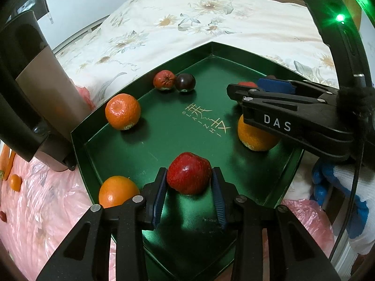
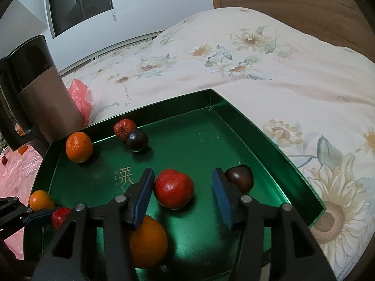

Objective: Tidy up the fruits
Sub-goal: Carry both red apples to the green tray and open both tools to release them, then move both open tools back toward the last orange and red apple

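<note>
Left fingers [image 1: 189, 175] clamp red fruit [image 1: 189, 172]; right fingers [image 2: 182, 188] wide, dark fruit [image 2: 240, 178] beside.

Cream floral-print quilted bedspread [image 2: 234, 70] against brown wooden headboard [image 2: 304, 7], plain white wall [image 2: 152, 4] with dark glass window [image 2: 77, 0], dim indoor light.

Three oranges [image 1: 122, 111] [image 1: 117, 190] [image 1: 255, 138] lie in the tray [image 1: 145, 75]. Three red fruits [image 1: 189, 172] [image 1: 164, 79] [image 2: 174, 188] are there too. Two dark ones [image 2: 137, 139] [image 2: 240, 178] lie beyond the fingers.
</note>
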The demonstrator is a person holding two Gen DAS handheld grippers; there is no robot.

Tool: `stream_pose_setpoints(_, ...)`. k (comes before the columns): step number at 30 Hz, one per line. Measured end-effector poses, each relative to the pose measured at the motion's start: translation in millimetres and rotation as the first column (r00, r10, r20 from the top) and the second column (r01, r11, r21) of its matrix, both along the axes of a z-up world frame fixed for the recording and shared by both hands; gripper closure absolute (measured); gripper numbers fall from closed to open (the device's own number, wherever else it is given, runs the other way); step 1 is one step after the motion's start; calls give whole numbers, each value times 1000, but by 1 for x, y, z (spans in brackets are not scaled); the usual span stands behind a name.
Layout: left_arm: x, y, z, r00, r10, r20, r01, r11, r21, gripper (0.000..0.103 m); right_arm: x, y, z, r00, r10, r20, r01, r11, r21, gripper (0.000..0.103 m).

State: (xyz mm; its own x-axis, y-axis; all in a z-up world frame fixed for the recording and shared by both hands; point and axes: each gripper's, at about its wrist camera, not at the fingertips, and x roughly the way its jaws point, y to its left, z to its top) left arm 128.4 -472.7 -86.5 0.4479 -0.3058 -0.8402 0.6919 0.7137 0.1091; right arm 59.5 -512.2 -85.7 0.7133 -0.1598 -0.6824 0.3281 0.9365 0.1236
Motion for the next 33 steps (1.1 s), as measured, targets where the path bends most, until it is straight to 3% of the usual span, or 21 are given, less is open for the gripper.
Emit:
stream_pose_setpoints(5, -1, 1, 4, 1000, -6, -8, 6, 1000, 4, 67, -5, 1, 6, 1000, -11, 13, 11, 1000, -1, 32)
stream_pose_setpoints(18, -14, 12, 42, 999, 5, 44, -4, 1000, -30, 54, -24, 17, 31, 999, -12, 45, 12, 1000, -13, 3)
stream_pose_setpoints(33, -47, 51, 76, 995, 27, 97, -22, 999, -49, 52, -63, 47, 54, 998, -15, 65, 15, 1000, 6, 0)
